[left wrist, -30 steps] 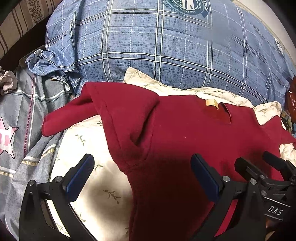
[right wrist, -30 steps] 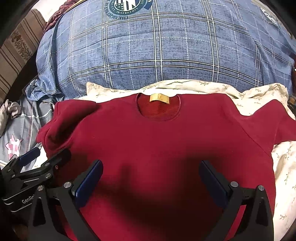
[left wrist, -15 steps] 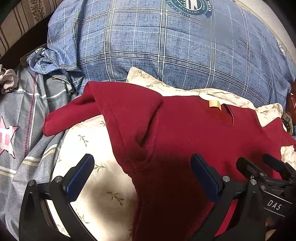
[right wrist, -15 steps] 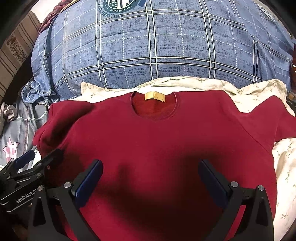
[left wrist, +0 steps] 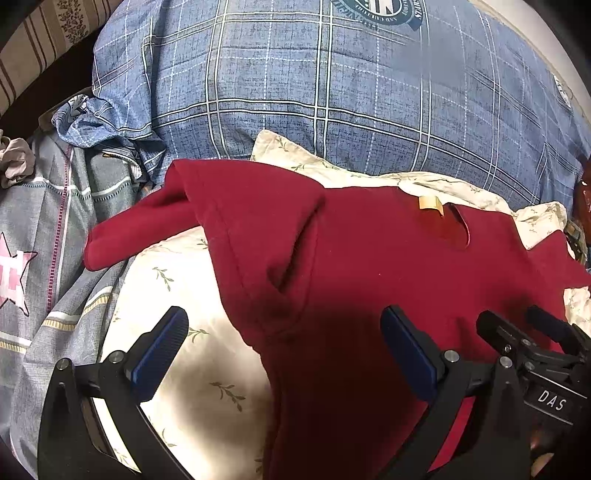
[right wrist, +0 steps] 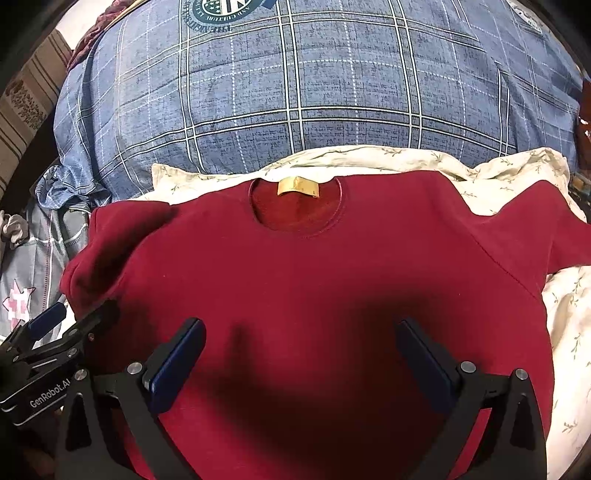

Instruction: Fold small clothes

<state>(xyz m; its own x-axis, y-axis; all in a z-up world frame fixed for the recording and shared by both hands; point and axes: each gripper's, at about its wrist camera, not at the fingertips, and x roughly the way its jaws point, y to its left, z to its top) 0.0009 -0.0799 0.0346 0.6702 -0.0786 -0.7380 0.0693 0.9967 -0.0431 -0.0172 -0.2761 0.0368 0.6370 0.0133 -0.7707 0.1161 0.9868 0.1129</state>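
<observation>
Lying flat beneath both wide-spread grippers, left [left wrist: 284, 354] and right [right wrist: 301, 360]: red sweater [right wrist: 314, 280]

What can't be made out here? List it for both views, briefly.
- Red sweater: the hem is cut off by the bottom edge in both views, behind the left gripper and right gripper.
- Its sleeve on the right: the cuff runs past the frame edge in the right wrist view.
- Neck label: print too small to read.
- Round emblem on the blue plaid quilt: cut off by the top edge.
</observation>
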